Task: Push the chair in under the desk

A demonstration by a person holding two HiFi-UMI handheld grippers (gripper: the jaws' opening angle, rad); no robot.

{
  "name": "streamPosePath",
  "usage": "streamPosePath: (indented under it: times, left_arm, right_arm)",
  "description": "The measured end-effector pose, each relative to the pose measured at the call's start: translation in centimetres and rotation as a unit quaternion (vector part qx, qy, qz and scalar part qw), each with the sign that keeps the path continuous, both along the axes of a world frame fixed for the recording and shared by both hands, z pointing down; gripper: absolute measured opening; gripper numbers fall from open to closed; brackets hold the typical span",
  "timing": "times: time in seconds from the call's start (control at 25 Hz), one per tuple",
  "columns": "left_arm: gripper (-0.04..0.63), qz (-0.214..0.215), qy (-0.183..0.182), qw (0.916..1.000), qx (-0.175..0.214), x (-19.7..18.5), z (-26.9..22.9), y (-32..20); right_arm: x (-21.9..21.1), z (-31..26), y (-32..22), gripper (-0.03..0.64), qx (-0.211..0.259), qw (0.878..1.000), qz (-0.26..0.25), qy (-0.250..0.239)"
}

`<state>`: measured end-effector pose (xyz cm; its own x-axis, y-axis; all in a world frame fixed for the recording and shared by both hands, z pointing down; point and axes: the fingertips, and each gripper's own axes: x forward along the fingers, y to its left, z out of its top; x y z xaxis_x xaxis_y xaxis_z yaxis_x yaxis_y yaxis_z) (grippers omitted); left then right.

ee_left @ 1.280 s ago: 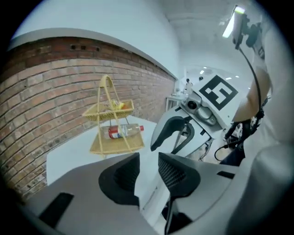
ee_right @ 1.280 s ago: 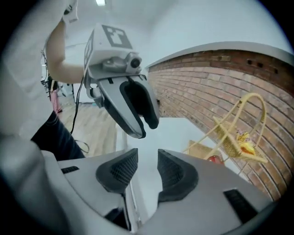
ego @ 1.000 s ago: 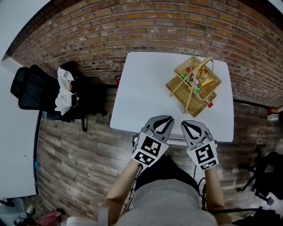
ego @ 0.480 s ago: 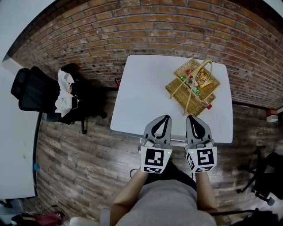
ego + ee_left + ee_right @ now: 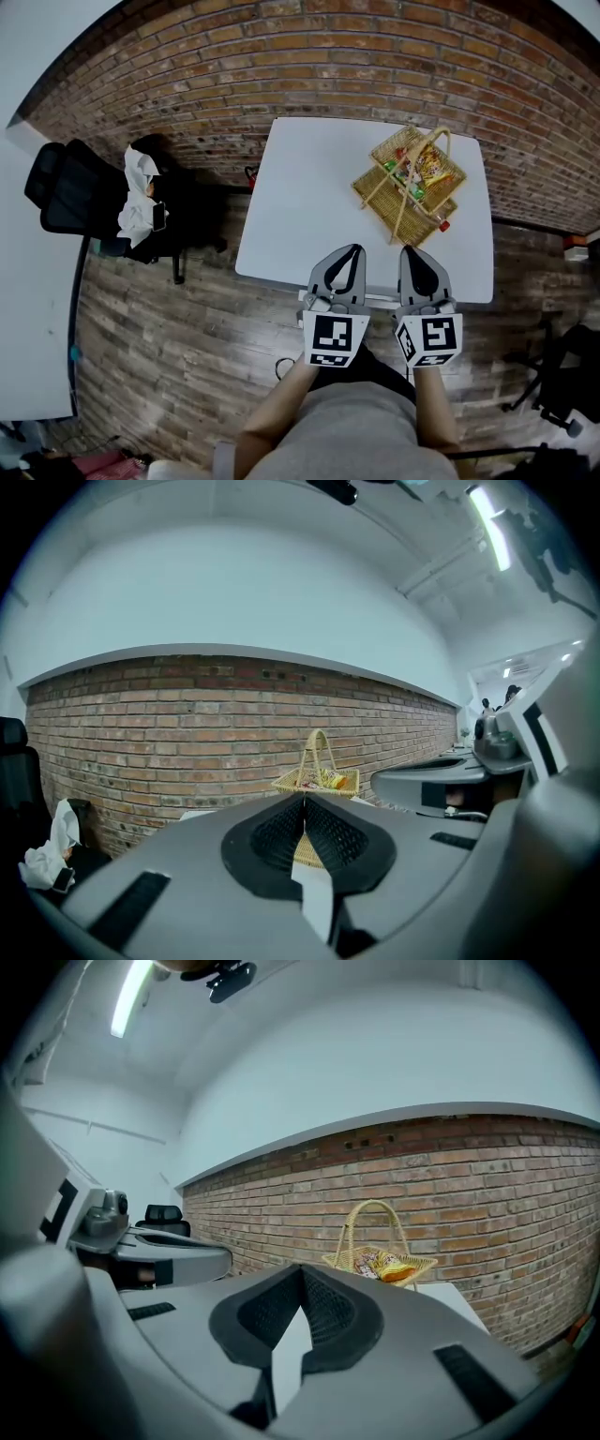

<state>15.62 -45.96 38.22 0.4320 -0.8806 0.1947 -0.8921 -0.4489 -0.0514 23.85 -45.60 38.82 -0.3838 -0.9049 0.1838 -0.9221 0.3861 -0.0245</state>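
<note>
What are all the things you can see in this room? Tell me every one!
desk: one, white, middle, by the brick wall
basket: one, straw yellow, on the desk's far right part
snack packets: several, bright colours, inside the basket
office chair: one, black, far left, away from the desk
cloth: one, white, draped on the office chair
brick wall: one, red-brown, along the top
floor: wooden, grey-brown, around the desk
left claw: one, grey, shut, empty, over the desk's near edge
right claw: one, grey, shut, empty, beside the left claw
arms: two, bare, bottom
</note>
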Motion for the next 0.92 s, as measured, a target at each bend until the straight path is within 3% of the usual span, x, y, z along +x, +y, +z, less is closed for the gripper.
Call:
streamPosePath:
  times: [0.92]
  left_arm:
    - [0.017,-0.002,-0.001,0.9999,-0.016,-0.5,0.5,1.0]
  right_arm:
    - [-0.9,0.1,1.4,0.014,-0.013,1.000,0.001,-0.013]
